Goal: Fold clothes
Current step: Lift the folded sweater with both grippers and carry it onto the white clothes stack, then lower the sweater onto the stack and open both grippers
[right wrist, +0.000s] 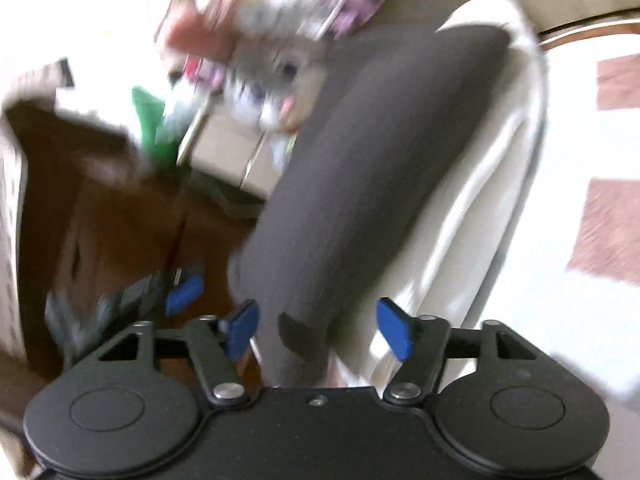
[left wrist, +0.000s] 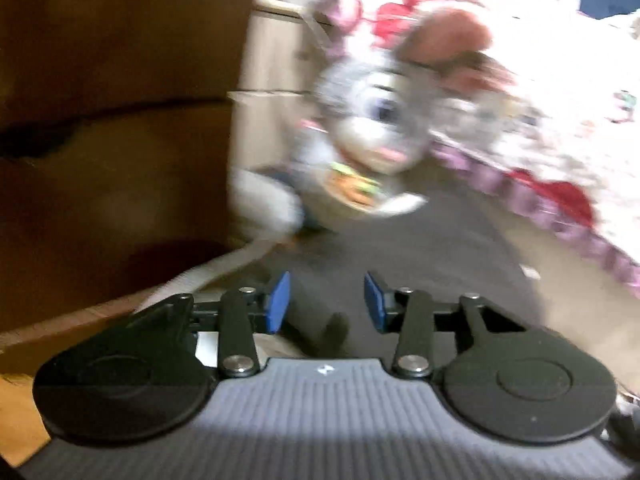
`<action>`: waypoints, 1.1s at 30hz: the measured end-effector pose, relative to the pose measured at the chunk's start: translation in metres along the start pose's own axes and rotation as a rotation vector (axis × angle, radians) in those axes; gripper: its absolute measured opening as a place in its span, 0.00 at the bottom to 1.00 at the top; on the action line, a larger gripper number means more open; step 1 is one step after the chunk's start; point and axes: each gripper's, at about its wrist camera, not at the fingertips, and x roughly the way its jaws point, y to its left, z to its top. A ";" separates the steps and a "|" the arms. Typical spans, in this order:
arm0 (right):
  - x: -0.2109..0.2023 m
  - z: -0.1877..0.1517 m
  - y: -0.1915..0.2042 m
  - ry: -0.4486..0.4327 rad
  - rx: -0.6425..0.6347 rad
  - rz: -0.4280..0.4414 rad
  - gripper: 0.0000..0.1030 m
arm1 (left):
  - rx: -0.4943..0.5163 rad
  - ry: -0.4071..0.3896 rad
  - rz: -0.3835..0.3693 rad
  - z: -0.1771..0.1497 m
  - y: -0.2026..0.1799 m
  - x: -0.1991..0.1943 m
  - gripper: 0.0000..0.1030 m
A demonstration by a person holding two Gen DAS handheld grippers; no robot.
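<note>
A dark grey garment (right wrist: 360, 168) lies stretched out on a cream-white cloth (right wrist: 472, 216). Its near end bunches into a small fold between the blue pads of my right gripper (right wrist: 318, 332). That gripper is open, and neither pad touches the fabric. In the left wrist view the same garment (left wrist: 400, 248) spreads under and ahead of my left gripper (left wrist: 327, 302). Its blue pads stand apart with a gap between them and a small dark fold showing low in the gap, so it is open. Both views are motion-blurred. A blurred blue pad (right wrist: 184, 294) of the left gripper shows at the left of the right wrist view.
A grey plush mouse (left wrist: 360, 136) sits at the garment's far end, also seen as plush mouse (right wrist: 276, 76). A pink and red patterned blanket (left wrist: 560, 128) lies to the right. Brown wooden furniture (left wrist: 112, 120) stands on the left, and a beige box (right wrist: 224, 152) beyond.
</note>
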 end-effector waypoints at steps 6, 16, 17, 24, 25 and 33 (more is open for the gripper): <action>0.008 0.046 -0.039 -0.102 0.219 -0.043 0.85 | 0.052 0.046 -0.042 -0.063 -0.033 0.037 0.38; 0.058 0.111 -0.001 -0.232 -0.039 -0.102 0.45 | 0.099 -0.025 -0.049 -0.071 -0.032 0.035 0.36; 0.060 0.116 0.020 -0.228 -0.143 -0.100 0.41 | 0.083 -0.039 -0.040 -0.073 -0.032 0.033 0.36; 0.100 0.142 0.036 -0.155 -0.489 -0.448 0.38 | 0.237 -0.107 0.074 -0.084 -0.070 0.036 0.36; 0.108 0.145 0.026 -0.130 -0.494 -0.526 0.38 | 0.250 -0.108 0.075 -0.084 -0.074 0.037 0.36; 0.073 0.109 0.044 -0.222 -0.464 -0.480 0.49 | 0.178 -0.191 -0.014 -0.053 -0.056 0.014 0.37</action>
